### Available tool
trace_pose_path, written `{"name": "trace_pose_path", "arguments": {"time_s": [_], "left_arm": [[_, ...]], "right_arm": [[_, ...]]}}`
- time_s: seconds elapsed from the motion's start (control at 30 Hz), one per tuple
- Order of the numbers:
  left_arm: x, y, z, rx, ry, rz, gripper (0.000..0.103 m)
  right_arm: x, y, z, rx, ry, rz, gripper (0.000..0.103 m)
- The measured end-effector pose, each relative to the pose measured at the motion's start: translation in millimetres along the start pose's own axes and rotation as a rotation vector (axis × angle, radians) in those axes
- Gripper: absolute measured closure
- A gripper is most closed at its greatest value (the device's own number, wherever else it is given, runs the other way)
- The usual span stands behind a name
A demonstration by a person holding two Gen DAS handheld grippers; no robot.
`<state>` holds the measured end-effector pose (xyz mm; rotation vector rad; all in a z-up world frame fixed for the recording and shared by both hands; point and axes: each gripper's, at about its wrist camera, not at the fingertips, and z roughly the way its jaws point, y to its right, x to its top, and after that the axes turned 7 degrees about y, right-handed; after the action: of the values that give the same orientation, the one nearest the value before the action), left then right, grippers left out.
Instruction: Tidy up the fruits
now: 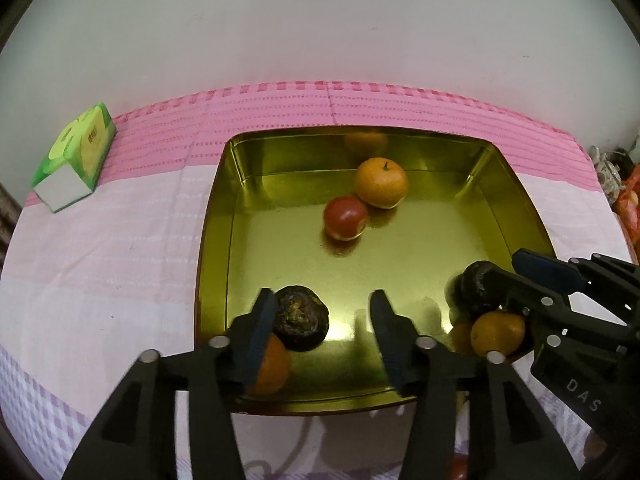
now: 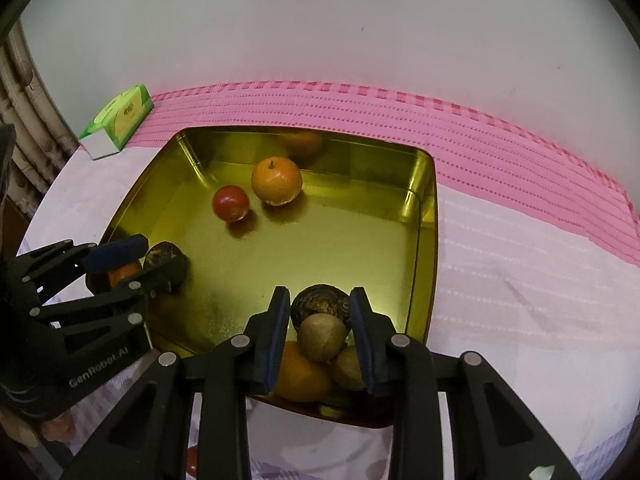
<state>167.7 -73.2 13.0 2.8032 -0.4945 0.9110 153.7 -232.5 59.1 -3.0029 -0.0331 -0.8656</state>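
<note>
A gold metal tray (image 1: 216, 216) lies on the pink cloth. An orange (image 1: 382, 182) and a red fruit (image 1: 346, 218) rest toward its far side. My left gripper (image 1: 322, 296) stands open over the near left corner. A dark shrivelled fruit (image 1: 302, 322) leans on its left finger, and an orange (image 1: 274, 368) lies under that finger. At the near right corner, my right gripper (image 2: 320, 292) is shut on a brown-green round fruit (image 2: 322, 336). Around that one sit a dark fruit (image 2: 320, 300), an orange (image 2: 300, 376) and another brownish fruit (image 2: 348, 368).
A green tissue box (image 1: 76, 156) stands at the cloth's far left, by the white wall. Orange and patterned clutter (image 1: 626, 200) shows beyond the table's right end. The tray's (image 2: 426, 240) walls are upright, and bare gold floor lies in its middle.
</note>
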Motion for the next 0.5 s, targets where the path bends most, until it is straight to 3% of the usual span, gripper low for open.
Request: {"name": "trace_pose_path", "arguments": {"time_s": [0.5], "left_arm": [[-12.5, 0.7, -36.4, 0.032, 0.031, 0.024, 0.046]], "right_arm": [[-9.1, -3.1, -33.7, -0.006, 0.035, -0.005, 0.071]]}}
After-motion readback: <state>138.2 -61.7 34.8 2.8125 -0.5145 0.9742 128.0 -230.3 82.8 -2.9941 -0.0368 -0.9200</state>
